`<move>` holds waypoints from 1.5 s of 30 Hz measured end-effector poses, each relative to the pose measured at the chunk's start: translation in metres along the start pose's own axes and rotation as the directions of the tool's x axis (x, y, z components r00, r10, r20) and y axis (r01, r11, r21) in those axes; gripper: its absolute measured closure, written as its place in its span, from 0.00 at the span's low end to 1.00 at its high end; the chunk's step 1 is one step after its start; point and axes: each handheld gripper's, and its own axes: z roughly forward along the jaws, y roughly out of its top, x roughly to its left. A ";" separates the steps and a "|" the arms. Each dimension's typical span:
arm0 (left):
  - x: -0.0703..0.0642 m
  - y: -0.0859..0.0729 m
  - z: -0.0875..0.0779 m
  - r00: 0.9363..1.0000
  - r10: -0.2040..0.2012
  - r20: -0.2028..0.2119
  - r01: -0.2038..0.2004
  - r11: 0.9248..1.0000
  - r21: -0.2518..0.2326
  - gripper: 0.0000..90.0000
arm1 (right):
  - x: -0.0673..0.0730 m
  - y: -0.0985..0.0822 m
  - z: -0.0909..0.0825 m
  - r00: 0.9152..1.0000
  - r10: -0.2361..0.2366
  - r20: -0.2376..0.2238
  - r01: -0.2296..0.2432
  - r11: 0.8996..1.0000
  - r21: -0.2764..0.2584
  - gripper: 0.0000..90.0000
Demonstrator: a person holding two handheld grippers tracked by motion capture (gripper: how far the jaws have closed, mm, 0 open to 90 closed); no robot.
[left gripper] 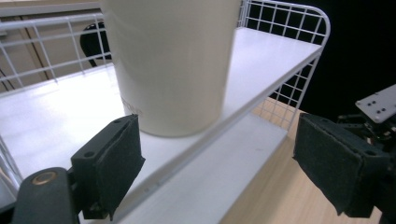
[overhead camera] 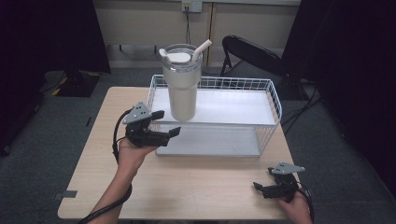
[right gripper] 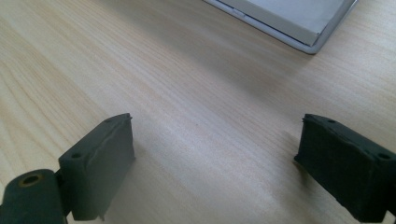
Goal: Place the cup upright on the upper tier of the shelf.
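Jaws of the left gripper (overhead camera: 160, 123) are standing wide apart, nothing between the pads, and they are pointing at the lower body of the tumbler (overhead camera: 182, 84). In the left gripper view the tumbler (left gripper: 173, 65) is sitting dead ahead and just beyond the pads (left gripper: 114, 163), apart from them, not touching. The tumbler is standing upright on the upper shelf (overhead camera: 233, 107) of the white wire rack (overhead camera: 275, 105), near the shelf's left front edge, long axis vertical, lid and straw (overhead camera: 201, 48) on top. The left gripper is much the nearer one; a short push forward looks like it would be putting the cup between the jaws, and the spread seems wide enough for the body.

Right gripper (overhead camera: 262, 188) is resting low at the table's near right edge, well apart from the rack, jaws also gaping wide and empty; the right gripper view is looking down on bare wood with the rack's lower shelf corner (right gripper: 303, 28) farther off.

Surface: light wooden table (overhead camera: 196, 186), rack sitting at its far half. Room: grey floor, a black folding chair (overhead camera: 252, 53) behind the rack, dark curtains at both sides.
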 end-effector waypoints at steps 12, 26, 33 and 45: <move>-0.005 -0.035 -0.002 0.999 -0.023 0.027 0.022 0.999 0.048 0.17 | 0.000 0.000 0.000 1.000 0.000 0.000 0.000 1.000 0.000 0.11; -0.005 -0.075 -0.003 0.998 -0.056 0.035 0.052 0.994 0.100 0.17 | 0.000 0.000 0.000 1.000 -0.001 0.001 0.001 1.000 -0.001 0.11; -0.004 -0.090 -0.004 0.997 -0.074 0.027 0.070 0.992 0.107 0.17 | 0.000 0.000 0.000 1.000 0.000 0.000 0.000 1.000 -0.001 0.11; -0.001 -0.115 -0.005 0.995 -0.090 0.030 0.086 0.989 0.123 0.18 | 0.000 0.000 0.000 1.000 -0.001 0.001 0.001 1.000 -0.001 0.11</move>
